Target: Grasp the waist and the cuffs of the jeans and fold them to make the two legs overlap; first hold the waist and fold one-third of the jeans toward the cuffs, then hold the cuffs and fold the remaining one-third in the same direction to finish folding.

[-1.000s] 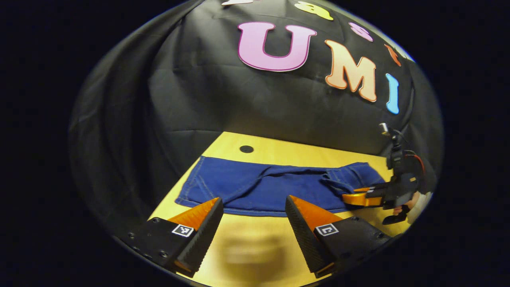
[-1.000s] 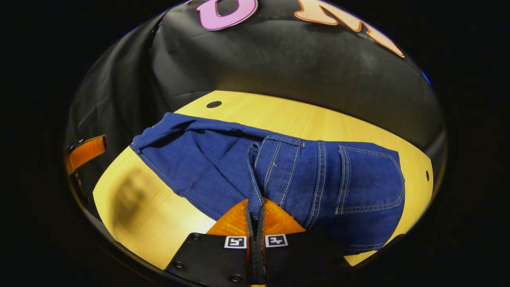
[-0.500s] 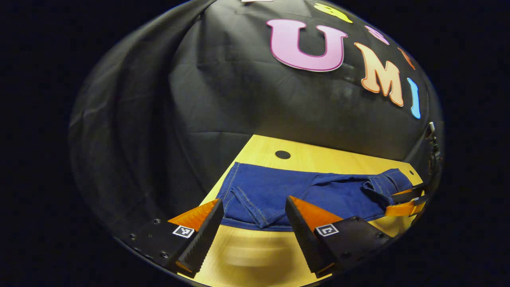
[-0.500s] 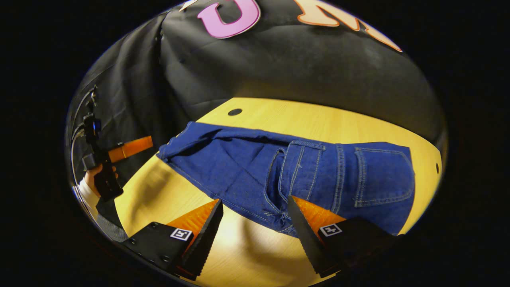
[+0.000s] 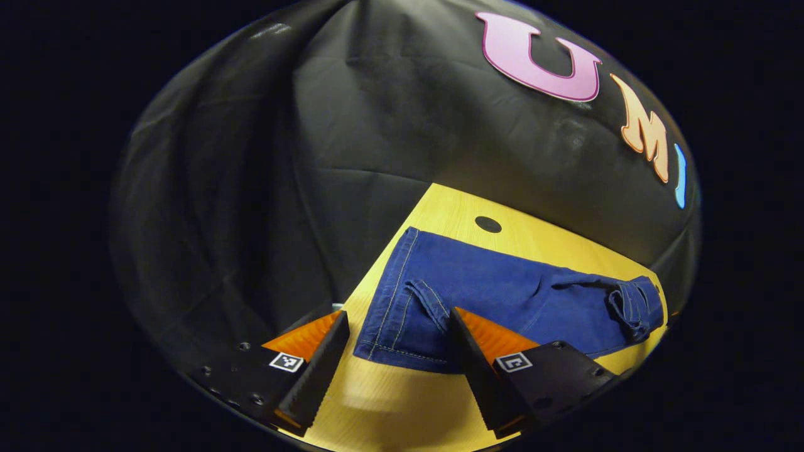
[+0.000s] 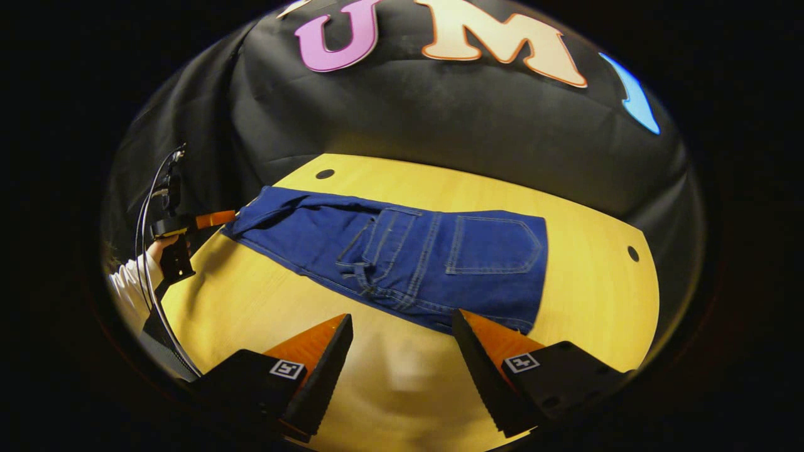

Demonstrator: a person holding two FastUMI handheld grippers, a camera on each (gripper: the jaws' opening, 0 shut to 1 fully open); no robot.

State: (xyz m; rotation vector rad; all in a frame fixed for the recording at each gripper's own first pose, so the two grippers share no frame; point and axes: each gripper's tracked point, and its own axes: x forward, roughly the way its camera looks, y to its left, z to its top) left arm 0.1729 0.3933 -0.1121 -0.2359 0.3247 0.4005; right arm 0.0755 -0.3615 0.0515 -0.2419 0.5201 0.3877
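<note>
Blue jeans (image 6: 402,251) lie flat on the yellow table (image 6: 590,295), legs overlapped. The waist part is folded over toward the cuffs, back pocket (image 6: 493,245) facing up. My right gripper (image 6: 402,319) is open and holds nothing, hovering just in front of the jeans' near edge. In the left gripper view the cuff end (image 5: 402,339) of the jeans (image 5: 502,289) lies just ahead between the open fingers of my left gripper (image 5: 397,317). The folded waist (image 5: 634,301) bunches at the far right. The left gripper (image 6: 213,218) also shows at the cuff end in the right gripper view.
A hand in a white sleeve (image 6: 129,285) holds the left gripper, cables trailing. The tabletop has small round holes (image 6: 325,173) (image 6: 632,253) (image 5: 487,224). Black cloth walls rise close behind the table. Bare tabletop lies right of the jeans and in front of them.
My right gripper opened, let go of the jeans' waist and drew back from it. My left gripper swung left along the jeans to the cuff end.
</note>
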